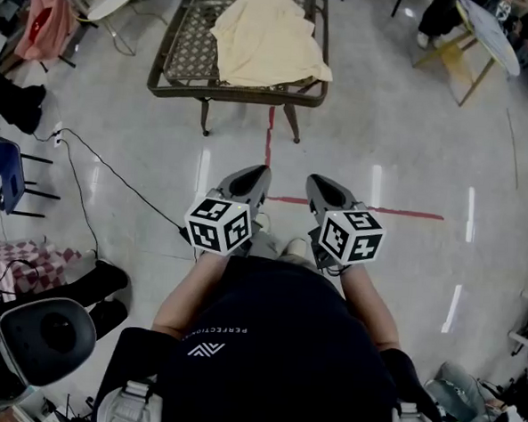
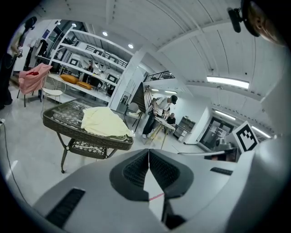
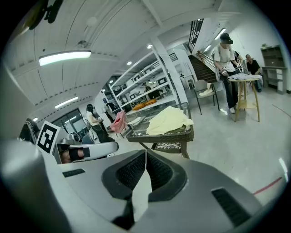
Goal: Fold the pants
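Wicker table [image 1: 236, 94] ahead bears yellow pants [image 1: 268, 38], well beyond left tool [image 1: 261, 172] and right tool [image 1: 313, 178], both closed, empty

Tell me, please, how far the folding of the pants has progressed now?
Nothing looks done: the pale yellow pants lie crumpled on the wicker table. Nothing is in hand: the left gripper and the right gripper are shut and empty, held before the person's body, away from the table. Everything is left: reach the table, spread the pants flat, fold them.
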The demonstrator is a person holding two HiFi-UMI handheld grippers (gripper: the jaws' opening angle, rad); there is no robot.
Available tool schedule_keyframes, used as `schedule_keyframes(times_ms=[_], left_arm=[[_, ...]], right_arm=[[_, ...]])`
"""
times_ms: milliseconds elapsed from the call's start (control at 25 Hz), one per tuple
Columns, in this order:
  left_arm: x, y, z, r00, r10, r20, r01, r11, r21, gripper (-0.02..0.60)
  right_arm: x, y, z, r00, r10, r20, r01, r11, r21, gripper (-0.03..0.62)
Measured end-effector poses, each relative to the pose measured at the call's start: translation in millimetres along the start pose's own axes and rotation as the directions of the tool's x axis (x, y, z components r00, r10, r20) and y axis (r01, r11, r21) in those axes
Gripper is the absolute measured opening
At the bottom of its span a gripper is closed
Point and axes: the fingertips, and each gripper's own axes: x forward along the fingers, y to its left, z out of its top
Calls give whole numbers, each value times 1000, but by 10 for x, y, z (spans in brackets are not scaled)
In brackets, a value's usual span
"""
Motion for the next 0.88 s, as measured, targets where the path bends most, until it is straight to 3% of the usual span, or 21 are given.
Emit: schedule_keyframes(times_ms=[280, 520, 880], left_arm=[[5, 148, 65, 1000, -18, 5, 18, 999, 34, 11], [34, 446, 170, 1000, -16, 7, 16, 1000, 11, 11], [142, 798, 249, 994, -106, -27, 107, 993, 52, 11]], right_arm=[[136, 32, 74, 1000, 16, 13, -16, 1000, 9, 38], [373, 30, 171, 1000, 15, 6, -15, 1000, 1, 38], [677, -100, 363, 998, -48, 39, 48, 999, -1, 38]])
